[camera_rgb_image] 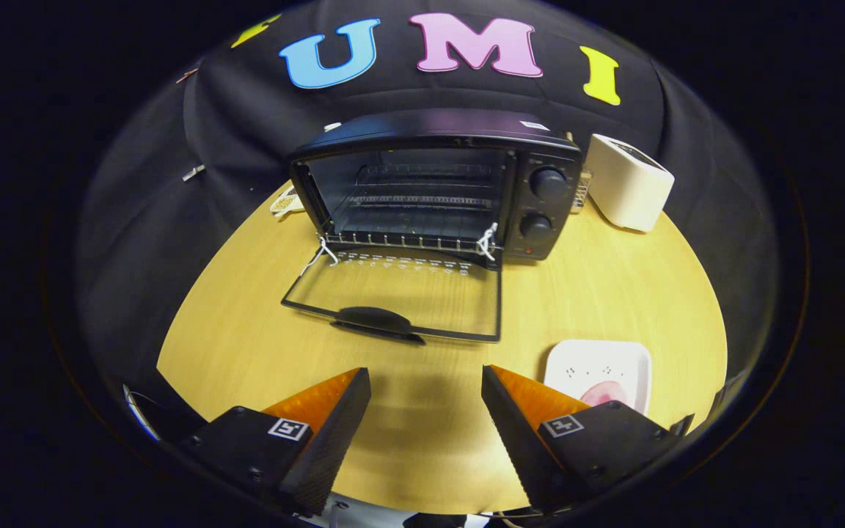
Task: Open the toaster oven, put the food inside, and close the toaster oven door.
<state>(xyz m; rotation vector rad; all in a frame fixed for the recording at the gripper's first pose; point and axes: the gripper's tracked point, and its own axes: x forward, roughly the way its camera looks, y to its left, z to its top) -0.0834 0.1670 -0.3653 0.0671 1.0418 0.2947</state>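
So, oven [437, 183]: stands at the far side of the table [246, 345], beyond the fingers; its cavity and wire rack look bare.
Door [400, 297]: folded down flat toward the gripper, handle nearest the fingers.
Food [603, 393]: a pinkish piece on a white plate [598, 367], just ahead of the right finger, partly behind it.
Gripper [426, 381]: fingers spread apart over bare tabletop, holding nothing.
Progress: opening appears done; fetching the food, placing it on the rack and closing the door are left.
Hard to tell: what the food is, as the finger covers part of it.
Beyond: a white appliance [626, 183] right of the oven; a small pale item [285, 202] behind its left corner.
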